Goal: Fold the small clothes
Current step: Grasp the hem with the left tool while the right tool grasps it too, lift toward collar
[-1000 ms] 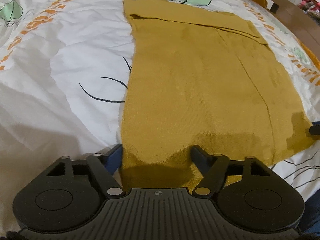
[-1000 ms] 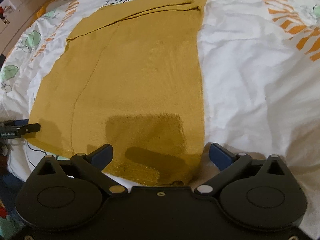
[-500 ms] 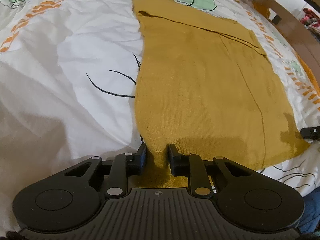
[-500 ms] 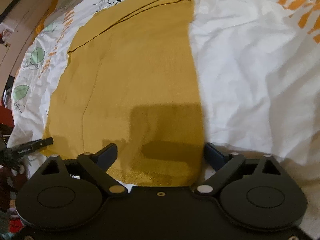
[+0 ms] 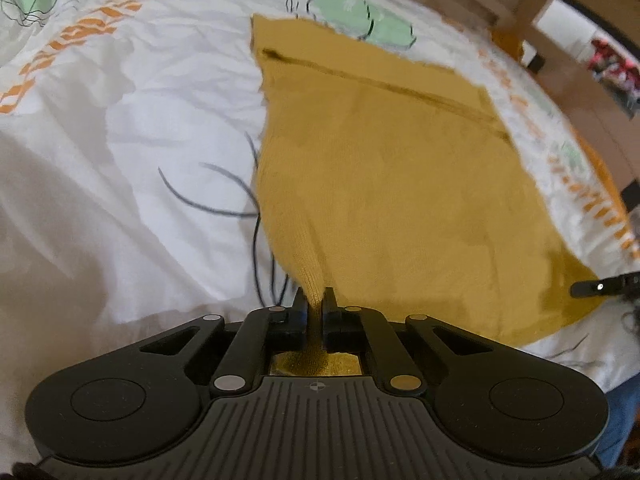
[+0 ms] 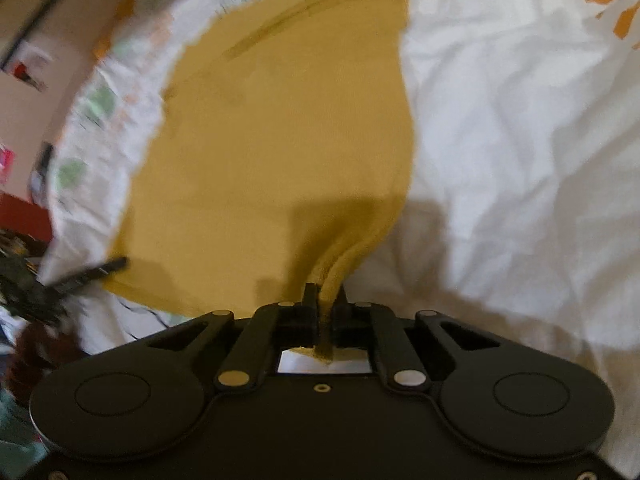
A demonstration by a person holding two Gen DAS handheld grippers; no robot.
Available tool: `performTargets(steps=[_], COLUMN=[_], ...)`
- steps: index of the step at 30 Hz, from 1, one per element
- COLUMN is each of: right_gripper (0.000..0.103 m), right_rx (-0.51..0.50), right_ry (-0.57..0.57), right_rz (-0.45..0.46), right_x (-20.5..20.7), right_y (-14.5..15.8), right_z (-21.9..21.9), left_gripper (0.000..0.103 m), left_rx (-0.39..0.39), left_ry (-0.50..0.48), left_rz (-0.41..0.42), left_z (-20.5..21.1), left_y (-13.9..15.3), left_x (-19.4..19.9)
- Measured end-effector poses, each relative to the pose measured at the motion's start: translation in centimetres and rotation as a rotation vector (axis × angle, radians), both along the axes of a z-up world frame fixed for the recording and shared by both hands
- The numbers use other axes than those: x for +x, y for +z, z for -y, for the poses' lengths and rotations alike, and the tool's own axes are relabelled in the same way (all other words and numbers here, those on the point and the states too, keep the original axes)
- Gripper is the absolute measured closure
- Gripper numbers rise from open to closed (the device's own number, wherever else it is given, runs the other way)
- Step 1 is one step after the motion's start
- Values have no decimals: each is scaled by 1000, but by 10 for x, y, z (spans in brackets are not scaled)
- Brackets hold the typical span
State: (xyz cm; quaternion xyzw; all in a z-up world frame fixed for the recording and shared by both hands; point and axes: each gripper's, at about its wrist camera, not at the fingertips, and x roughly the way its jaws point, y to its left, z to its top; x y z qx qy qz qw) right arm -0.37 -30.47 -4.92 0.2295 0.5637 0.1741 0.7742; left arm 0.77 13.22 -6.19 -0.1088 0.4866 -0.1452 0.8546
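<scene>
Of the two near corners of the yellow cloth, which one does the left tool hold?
The left tool holds the cloth's corner beside the black curved lines.

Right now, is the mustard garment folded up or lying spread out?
Mostly spread flat: the mustard knit garment lies open on the bedsheet, with only a narrow fold across its far end.

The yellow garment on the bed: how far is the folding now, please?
Done: the yellow garment lies spread on the bedsheet, with one band already folded at its far end. In hand: the left hand-held gripper and right hand-held gripper have just closed on the two near corners. Left: carrying that edge over to make the fold.
</scene>
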Motion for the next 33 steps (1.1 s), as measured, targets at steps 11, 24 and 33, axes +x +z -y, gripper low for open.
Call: performTargets(steps=[11,24,33], right_gripper=[92,92,92], right_rx=[245,285,247], right_ry=[-144,-286,-363], right_rz=[221,413,437], right_x=[13,93,163], right_y=[33,55,35], right_z=[26,42,51], left_gripper=[98,98,98], left_rx=[-126,-164,-161], left_ry=[79,140,178], left_rz=[157,275,249], left_z=[-3,-4,2], left_y=[54,82,62], left_x=[33,117,190])
